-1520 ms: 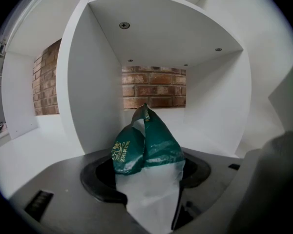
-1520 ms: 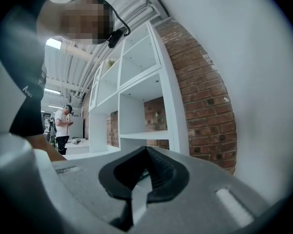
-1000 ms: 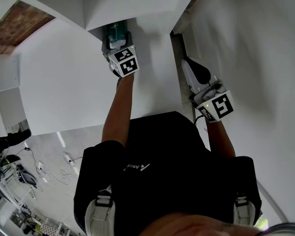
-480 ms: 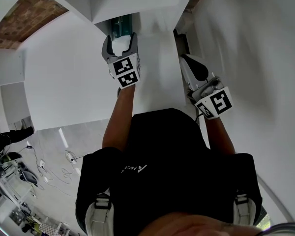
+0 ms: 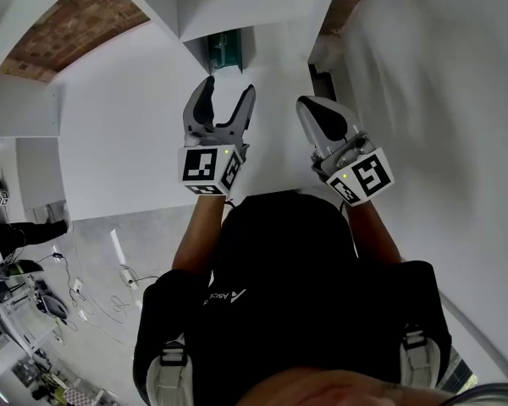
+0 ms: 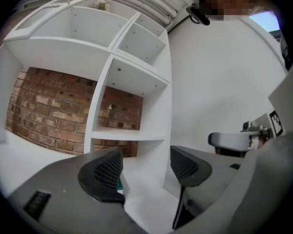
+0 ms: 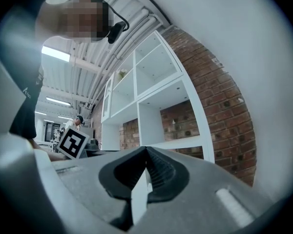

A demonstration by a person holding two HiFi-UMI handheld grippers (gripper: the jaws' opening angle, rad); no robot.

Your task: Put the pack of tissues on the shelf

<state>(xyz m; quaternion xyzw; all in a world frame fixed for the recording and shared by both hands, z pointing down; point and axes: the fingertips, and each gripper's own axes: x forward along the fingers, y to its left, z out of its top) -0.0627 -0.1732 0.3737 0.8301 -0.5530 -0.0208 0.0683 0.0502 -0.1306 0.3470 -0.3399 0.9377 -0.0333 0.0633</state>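
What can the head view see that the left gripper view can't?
Only the head view: the person's black shirt, the floor with cables, and the teal pack of tissues shown plainly, sitting in the shelf.
Only the left gripper view: the shelf's upper compartments and the ridged pads inside the left tongs.
Both: the white shelf, the brick wall, the left tongs, closing with nothing between them, and the shut right tongs.
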